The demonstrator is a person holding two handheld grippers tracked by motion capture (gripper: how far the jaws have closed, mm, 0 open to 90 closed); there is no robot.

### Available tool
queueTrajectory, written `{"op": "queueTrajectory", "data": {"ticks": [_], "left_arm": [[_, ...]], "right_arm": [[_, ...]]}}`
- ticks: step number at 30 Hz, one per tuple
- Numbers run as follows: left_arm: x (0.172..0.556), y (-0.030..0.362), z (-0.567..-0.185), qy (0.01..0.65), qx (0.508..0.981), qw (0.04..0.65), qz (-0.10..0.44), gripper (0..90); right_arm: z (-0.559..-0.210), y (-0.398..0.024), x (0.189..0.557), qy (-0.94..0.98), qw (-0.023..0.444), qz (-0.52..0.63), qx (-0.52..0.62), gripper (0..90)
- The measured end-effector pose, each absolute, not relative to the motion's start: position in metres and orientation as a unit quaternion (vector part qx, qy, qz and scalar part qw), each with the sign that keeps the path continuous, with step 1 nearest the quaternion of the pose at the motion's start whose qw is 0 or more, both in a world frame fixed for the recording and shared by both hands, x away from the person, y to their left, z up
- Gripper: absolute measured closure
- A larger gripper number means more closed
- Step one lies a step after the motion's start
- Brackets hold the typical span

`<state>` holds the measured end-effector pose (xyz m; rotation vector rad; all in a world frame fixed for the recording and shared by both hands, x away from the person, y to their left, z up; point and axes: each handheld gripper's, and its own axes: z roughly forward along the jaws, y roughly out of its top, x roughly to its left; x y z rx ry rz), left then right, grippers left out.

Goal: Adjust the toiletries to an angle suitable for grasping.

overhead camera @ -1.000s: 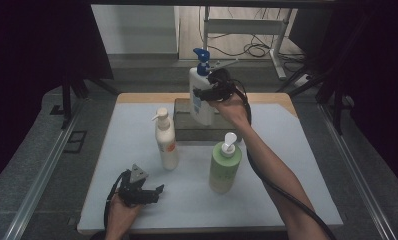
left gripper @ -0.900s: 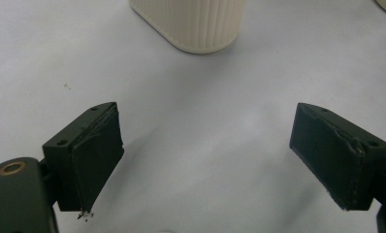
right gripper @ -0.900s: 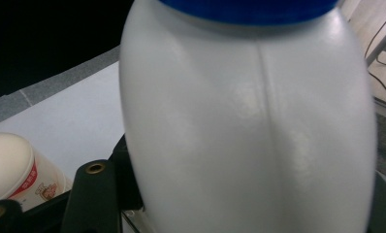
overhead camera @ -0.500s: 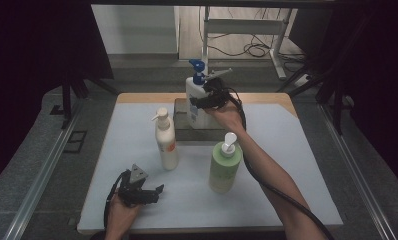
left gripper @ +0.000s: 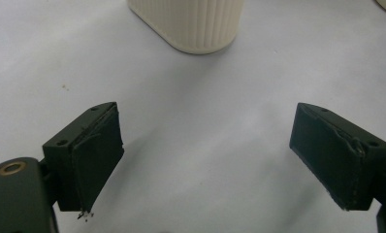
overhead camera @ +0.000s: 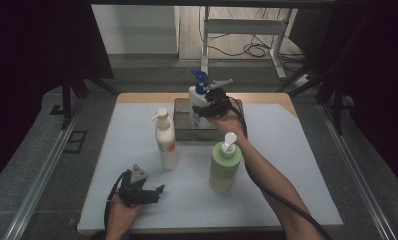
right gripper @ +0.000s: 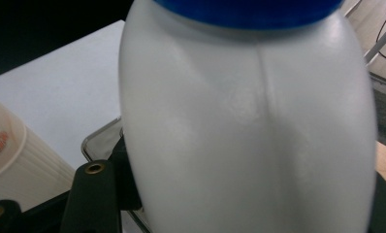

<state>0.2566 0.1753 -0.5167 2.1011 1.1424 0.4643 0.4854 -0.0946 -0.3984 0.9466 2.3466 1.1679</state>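
A white bottle (overhead camera: 194,100) with a blue pump top (overhead camera: 200,78) is held upright over the dark tray (overhead camera: 183,132) at the back centre. My right gripper (overhead camera: 207,108) is shut on its body from the right. Whether its base touches the tray I cannot tell. In the right gripper view the white bottle (right gripper: 244,126) sits between the jaws of my right gripper (right gripper: 230,208), with the tray's rim (right gripper: 101,141) behind it. My left gripper (overhead camera: 158,194) rests open near the front left edge. Its jaws (left gripper: 230,165) stand wide apart over bare mat.
A cream pump bottle (overhead camera: 166,142) stands left of centre on the white mat (overhead camera: 297,165); its base (left gripper: 191,24) lies just ahead of the left jaws. A green pump bottle (overhead camera: 224,165) stands close beside my right forearm. A wooden table edge (overhead camera: 267,97) runs behind the mat.
My right gripper has come down with the white bottle toward the dark tray. The left gripper and the other two bottles have stayed put.
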Motion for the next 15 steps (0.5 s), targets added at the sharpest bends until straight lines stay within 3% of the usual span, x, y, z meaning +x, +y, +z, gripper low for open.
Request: {"op": "queueTrajectory", "data": {"ticks": [10, 13, 15], "left_arm": [[0.2568, 0.1741, -0.5169, 0.439, 0.811, 0.343, 0.178, 11.6], [0.2566, 0.1737, -0.5169, 0.437, 0.812, 0.344, 0.179, 11.6], [0.2565, 0.1739, -0.5169, 0.437, 0.812, 0.343, 0.179, 11.6]], "right_arm": [[-0.4038, -0.0982, 0.4861, 0.829, 0.166, 0.417, 0.334, 36.6], [-0.4025, -0.0994, 0.4867, 0.828, 0.161, 0.424, 0.331, 22.7], [-0.4011, -0.0997, 0.4858, 0.831, 0.163, 0.425, 0.321, 21.0]]}}
